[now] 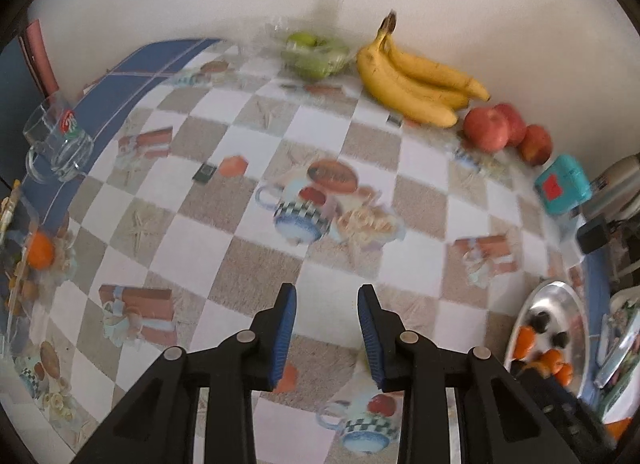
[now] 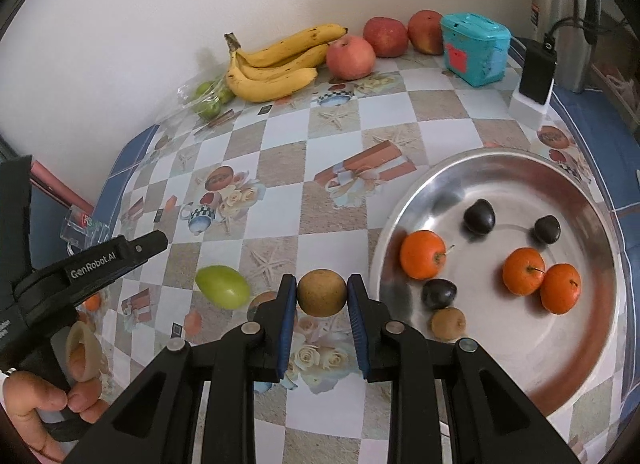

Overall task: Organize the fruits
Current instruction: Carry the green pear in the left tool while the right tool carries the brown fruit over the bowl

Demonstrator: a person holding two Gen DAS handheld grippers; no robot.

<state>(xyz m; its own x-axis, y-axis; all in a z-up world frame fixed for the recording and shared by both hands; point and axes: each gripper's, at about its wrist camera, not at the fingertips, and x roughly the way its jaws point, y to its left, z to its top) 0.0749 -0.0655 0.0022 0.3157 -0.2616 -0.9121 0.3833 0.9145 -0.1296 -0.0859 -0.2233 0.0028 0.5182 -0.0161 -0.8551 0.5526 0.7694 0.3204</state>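
Observation:
My right gripper [image 2: 322,284] is shut on a round brown fruit [image 2: 322,292], held just above the tablecloth beside the steel plate [image 2: 400,203]. In the plate lie three oranges [image 2: 423,254], three dark plums [image 2: 479,216] and a small brown fruit [image 2: 448,323]. A green oval fruit [image 2: 222,286] lies on the cloth left of the held fruit. My left gripper [image 1: 327,296] hangs over the patterned cloth with a gap between its blue pads and nothing in it. A hand holds it at the left edge of the right wrist view, where its fingers [image 2: 140,246] show.
Along the wall sit bananas [image 2: 276,63], red apples [image 2: 350,57], bagged green fruit [image 2: 208,97] and a teal box [image 2: 476,47]. A black charger [image 2: 536,71] and a kettle [image 2: 560,23] stand at the back right. A glass mug [image 1: 56,143] stands at the table's left edge.

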